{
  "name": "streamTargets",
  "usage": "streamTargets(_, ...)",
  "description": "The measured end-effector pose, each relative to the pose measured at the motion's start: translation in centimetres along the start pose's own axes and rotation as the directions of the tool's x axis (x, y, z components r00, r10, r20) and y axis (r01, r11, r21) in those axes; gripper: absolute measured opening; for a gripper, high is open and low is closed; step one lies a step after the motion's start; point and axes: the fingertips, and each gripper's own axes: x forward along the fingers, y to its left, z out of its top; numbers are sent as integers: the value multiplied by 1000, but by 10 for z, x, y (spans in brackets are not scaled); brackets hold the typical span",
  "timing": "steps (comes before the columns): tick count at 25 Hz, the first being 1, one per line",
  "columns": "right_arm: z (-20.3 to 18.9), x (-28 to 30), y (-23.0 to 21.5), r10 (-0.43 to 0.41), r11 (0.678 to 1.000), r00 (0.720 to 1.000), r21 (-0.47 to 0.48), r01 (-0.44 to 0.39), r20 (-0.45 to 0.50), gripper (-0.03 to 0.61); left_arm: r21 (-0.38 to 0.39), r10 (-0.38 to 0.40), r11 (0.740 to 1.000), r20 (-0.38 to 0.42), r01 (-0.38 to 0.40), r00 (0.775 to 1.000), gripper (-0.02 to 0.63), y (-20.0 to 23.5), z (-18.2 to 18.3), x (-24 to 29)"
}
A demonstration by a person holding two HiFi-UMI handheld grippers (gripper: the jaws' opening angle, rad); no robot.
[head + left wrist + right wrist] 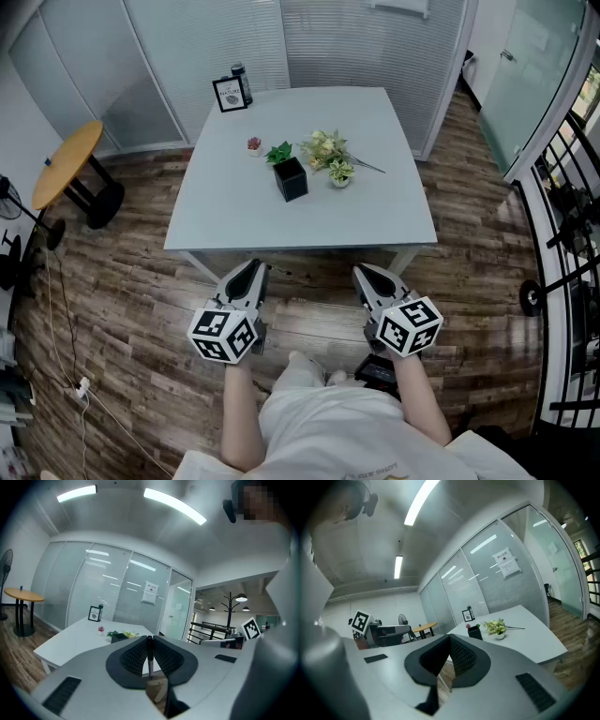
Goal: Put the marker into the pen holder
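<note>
A black square pen holder (291, 178) stands near the middle of the white table (375, 216), and it also shows as the pen holder (118, 638) and the pen holder (474, 632) in the gripper views. My left gripper (251, 270) hovers over the floor short of the table's near edge. In the left gripper view the gripper (150, 639) is shut on a dark marker (150, 657) that stands upright between the pads. My right gripper (367, 274) is level with it on the right. Seen in its own view, the right gripper (450, 637) has its jaw tips together and holds nothing.
Around the holder are a green plant (279, 152), a pale flower bunch (326, 148), a small white pot (340, 175), a tiny red plant (254, 145) and a picture frame (230, 94). A round wooden side table (67, 161) stands left. Railings (572, 244) run along the right.
</note>
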Motion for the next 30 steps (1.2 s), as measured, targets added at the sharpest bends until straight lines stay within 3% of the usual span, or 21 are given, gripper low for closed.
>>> streamTargets(18, 0, 2, -13, 25, 999, 999, -40, -26, -24, 17, -4, 10, 1000, -4, -10, 1000, 46, 2, 4, 18)
streamTargets(24, -7, 47, -54, 13, 1000, 998, -12, -14, -62, 17, -24, 17, 1000, -9, -17, 1000, 46, 31, 4, 70)
streamTargets(30, 13, 131, -115, 11, 1000, 995, -1, -12, -98, 17, -42, 21, 999, 0, -21, 1000, 46, 82, 25, 162)
